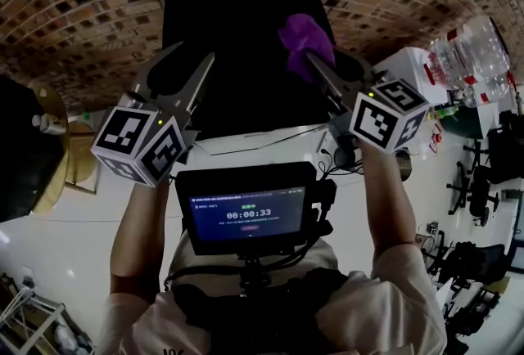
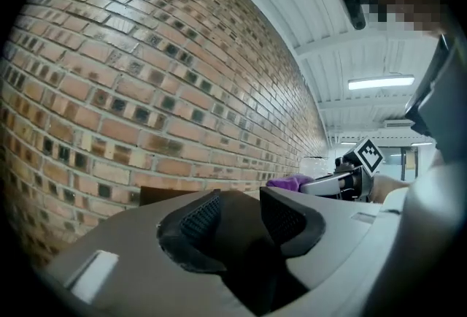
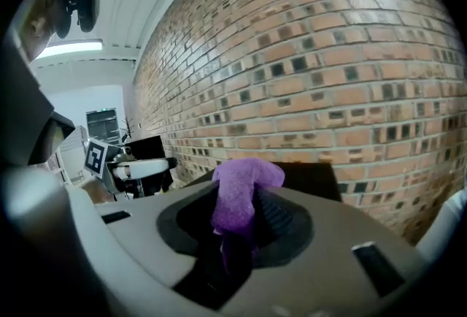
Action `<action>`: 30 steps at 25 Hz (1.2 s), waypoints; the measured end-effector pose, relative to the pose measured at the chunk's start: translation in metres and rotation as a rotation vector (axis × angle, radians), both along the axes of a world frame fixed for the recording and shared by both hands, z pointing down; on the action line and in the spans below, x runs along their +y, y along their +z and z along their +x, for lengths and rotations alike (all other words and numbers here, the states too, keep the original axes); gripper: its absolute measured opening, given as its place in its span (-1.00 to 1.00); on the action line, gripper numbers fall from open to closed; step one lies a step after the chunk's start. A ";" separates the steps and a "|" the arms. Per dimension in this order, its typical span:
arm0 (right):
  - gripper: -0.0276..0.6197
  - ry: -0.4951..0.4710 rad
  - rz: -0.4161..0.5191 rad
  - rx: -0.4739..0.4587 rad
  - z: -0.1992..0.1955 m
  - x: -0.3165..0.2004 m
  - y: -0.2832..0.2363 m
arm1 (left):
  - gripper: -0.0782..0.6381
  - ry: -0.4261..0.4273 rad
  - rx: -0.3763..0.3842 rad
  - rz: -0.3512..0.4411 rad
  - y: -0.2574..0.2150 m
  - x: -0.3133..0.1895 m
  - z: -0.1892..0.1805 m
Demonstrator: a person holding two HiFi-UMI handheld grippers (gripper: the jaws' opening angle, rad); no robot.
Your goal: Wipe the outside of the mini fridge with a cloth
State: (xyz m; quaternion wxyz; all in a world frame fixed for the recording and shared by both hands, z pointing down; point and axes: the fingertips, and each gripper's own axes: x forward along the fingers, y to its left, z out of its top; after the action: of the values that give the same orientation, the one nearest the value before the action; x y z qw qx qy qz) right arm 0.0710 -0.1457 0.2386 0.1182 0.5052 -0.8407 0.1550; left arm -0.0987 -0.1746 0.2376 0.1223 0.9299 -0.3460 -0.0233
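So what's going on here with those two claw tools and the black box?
A person holds a gripper in each hand, both raised toward a black box-shaped mini fridge against a red brick wall. The right gripper is clamped on a small fuzzy purple cloth near the fridge's top. The left gripper's fingers stand apart, empty. Whether the cloth touches the fridge is unclear.

Head view looks down on left gripper and right gripper, whose cameras both face the brick wall.

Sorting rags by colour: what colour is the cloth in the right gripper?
Purple; the cloth shows best in the right gripper view.
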 end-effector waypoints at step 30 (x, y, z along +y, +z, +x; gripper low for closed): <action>0.04 0.151 0.019 -0.007 -0.080 -0.067 0.049 | -0.14 0.082 -0.210 -0.075 0.043 -0.030 -0.020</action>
State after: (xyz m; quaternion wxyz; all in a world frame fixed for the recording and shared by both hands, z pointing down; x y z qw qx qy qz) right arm -0.0087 -0.2123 0.2879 0.0985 0.5677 -0.8020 0.1573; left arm -0.1188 -0.2043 0.2805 0.1208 0.9354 -0.3193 0.0921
